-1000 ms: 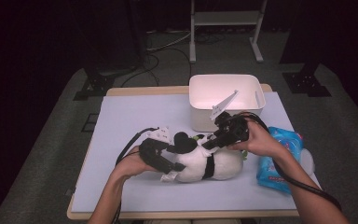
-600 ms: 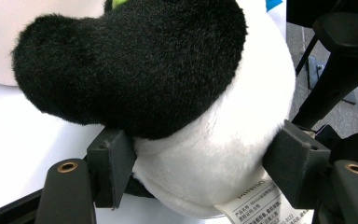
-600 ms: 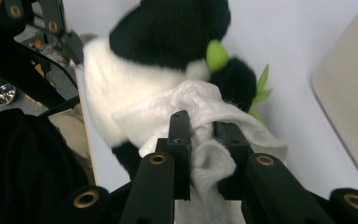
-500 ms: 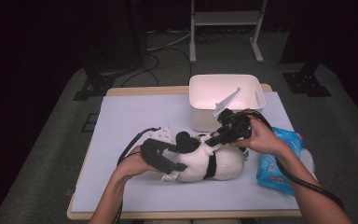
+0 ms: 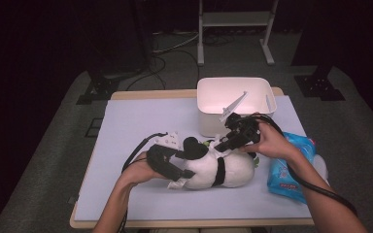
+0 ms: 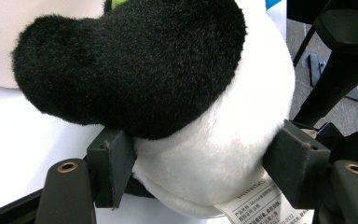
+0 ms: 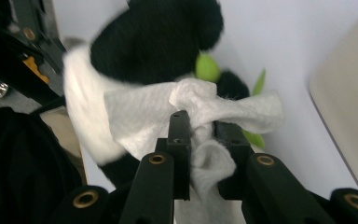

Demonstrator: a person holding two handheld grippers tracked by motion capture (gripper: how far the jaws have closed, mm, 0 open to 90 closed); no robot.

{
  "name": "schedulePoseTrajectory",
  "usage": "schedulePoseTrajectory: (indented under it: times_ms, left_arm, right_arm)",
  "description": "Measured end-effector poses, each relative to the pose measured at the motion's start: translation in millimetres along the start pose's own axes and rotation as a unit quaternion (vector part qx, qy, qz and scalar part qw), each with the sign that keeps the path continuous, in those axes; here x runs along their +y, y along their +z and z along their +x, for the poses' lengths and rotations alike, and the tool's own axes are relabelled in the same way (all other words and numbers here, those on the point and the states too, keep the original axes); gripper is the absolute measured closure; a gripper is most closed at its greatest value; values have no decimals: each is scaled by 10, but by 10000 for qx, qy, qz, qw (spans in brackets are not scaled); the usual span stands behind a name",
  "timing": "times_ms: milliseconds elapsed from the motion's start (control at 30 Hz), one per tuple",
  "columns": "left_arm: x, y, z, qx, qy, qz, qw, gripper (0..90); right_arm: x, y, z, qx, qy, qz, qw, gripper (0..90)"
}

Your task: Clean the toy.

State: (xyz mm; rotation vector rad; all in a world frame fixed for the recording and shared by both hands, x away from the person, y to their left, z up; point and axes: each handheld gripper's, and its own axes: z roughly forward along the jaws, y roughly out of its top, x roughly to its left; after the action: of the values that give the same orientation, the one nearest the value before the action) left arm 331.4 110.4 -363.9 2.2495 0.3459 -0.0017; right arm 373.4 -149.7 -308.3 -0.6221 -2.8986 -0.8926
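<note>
A black-and-white plush panda (image 5: 218, 167) lies on the pale table mat (image 5: 136, 126). My left gripper (image 5: 177, 172) is shut on its white body, and in the left gripper view the pads squeeze the plush (image 6: 205, 154) from both sides under a black limb. My right gripper (image 5: 223, 144) is shut on a crumpled white wipe (image 7: 205, 116) and holds it against the top of the panda (image 7: 154, 51). A sewn label (image 6: 261, 207) hangs near the left gripper's right jaw.
A white tub (image 5: 235, 99) stands just behind the panda, with a grey plate leaning at its rim. A blue wipes pack (image 5: 291, 165) lies at the right under the person's right forearm. The mat's left half is bare.
The right gripper with the wipe has shifted slightly over the panda's top. The left gripper and the panda have kept still.
</note>
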Motion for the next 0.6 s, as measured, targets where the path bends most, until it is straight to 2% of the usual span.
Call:
schedulePoseTrajectory:
  times_ms: [100, 300, 367, 433, 600]
  left_arm:
    - [-2, 1, -4, -12, 16, -23, 10000, 302]
    - [8, 6, -12, -26, 51, -32, 10000, 302]
    - [13, 6, -19, -21, 57, -52, 10000, 302]
    - [29, 10, -29, -32, 91, -70, 9999, 303]
    - [76, -12, -48, 27, 157, -18, 9999, 310]
  right_arm:
    - [-83, -44, -15, -96, 27, 131, 9999, 773]
    - [-301, -226, -47, -240, 233, 92, 9994, 773]
    - [-451, -310, -83, -304, 409, 95, 9987, 773]
    - [-503, -324, -88, -284, 486, 68, 9984, 773]
    - [-517, -287, -77, -170, 484, -21, 9987, 776]
